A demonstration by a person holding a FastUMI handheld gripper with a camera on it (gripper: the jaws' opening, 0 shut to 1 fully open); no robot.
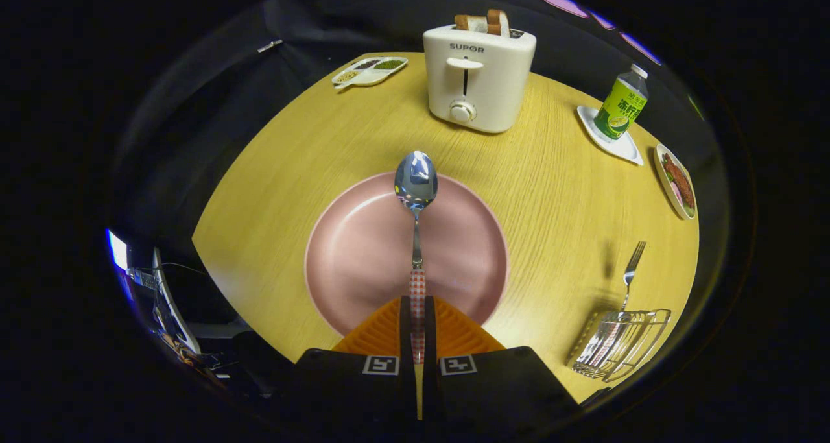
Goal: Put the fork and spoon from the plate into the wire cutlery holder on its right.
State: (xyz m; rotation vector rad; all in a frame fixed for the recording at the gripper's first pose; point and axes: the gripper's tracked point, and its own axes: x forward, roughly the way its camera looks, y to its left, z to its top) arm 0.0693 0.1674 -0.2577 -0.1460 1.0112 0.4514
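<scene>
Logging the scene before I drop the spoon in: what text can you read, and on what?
"SUPOR": on the front of the toaster.
Bottle label: printed characters, too small to read.
Tool, shut on the spoon handle: two square marker tags, no words.

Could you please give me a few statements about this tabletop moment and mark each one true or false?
1. The gripper is shut on the spoon. True.
2. The fork lies on the plate. False: it stands in the holder.
3. Bread sticks out of the toaster. True.
4. The bottle lies on its side. False: it stands upright on a white coaster.
5. The spoon's bowl points away from the fingers, toward the toaster. True.
</scene>
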